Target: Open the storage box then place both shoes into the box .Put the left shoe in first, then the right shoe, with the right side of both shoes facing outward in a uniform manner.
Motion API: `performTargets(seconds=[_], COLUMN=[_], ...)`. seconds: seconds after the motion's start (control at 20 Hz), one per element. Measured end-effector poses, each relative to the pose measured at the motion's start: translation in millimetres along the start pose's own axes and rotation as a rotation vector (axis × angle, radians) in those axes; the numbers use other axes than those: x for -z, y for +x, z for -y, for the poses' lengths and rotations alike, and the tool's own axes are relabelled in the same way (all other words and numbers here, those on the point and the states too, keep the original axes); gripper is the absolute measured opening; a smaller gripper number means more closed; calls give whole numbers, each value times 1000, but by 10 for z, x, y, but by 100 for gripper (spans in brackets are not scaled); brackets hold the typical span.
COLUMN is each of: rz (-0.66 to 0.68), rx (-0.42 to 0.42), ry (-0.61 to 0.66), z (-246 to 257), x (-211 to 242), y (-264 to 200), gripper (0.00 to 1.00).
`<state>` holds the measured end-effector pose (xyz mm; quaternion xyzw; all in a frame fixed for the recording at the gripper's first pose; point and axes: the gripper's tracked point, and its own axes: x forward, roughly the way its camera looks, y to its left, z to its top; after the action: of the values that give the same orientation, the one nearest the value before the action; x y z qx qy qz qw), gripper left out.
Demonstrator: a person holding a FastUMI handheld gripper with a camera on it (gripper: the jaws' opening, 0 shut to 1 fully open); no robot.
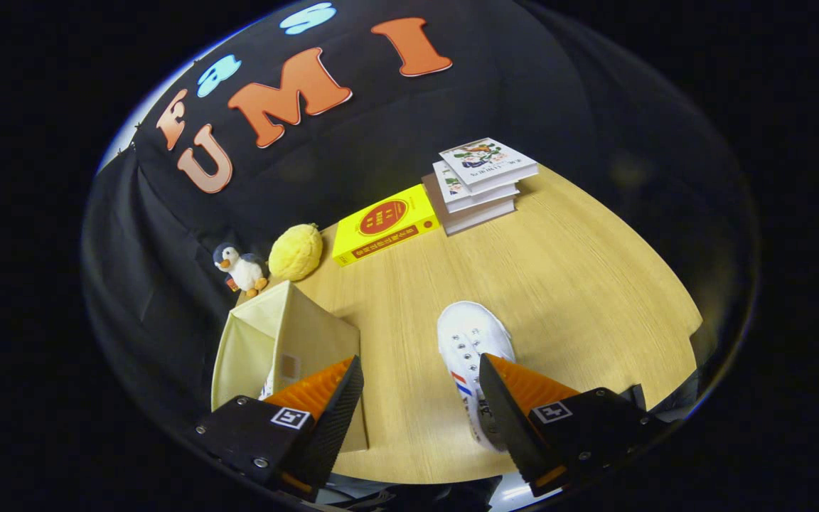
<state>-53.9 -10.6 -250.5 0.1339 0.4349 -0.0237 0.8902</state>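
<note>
The gripper (420,398) is hovering over the wooden table (580,284) with its fingers standing wide apart and nothing between them but bare tabletop.

Going from the left: a small penguin toy (241,269) and a yellow plush ball (296,252) are sitting at the table's far edge against the dark cloth. Nearer, the pale storage box (288,334) is standing just ahead of the left finger, its lid looking open and something pale with a little pattern showing inside, probably the first shoe, though too little shows to be sure. Beyond the fingers a yellow book (384,223) is lying flat, with a stack of books (480,183) just beside it.

The white shoe (470,348) is lying on the table against the inner side of the right finger, partly hidden behind it. Its long axis is running away from the gripper, rounded toe pointing toward the books, heel nearest. The shoe is sitting right of the gap, so the fingers would need to shift rightward to straddle it across its width.
</note>
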Motion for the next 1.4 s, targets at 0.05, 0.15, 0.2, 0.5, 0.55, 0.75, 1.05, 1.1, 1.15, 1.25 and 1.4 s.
performTargets(seconds=[0.05,0.15,0.2,0.5,0.55,0.75,1.05,1.1,1.15,1.25,1.4], rz=[-12,-38,-52,-142,-156,-201,-250,-241,-253,-250,-184], rx=[12,42,49,81,85,105,111,104,95,88,74], ry=[4,6,7,-34,-43,-101,-257,-278,-267,-220,-108], z=[110,330,411,734,765,836,803,804,806,823,902], x=[29,104,150,455,505,593,733,698,740,732,639], y=[30,76,101,311,346,513,752,742,752,732,727], gripper=[97,91,86,71,71,65,47,44,43,38,16])
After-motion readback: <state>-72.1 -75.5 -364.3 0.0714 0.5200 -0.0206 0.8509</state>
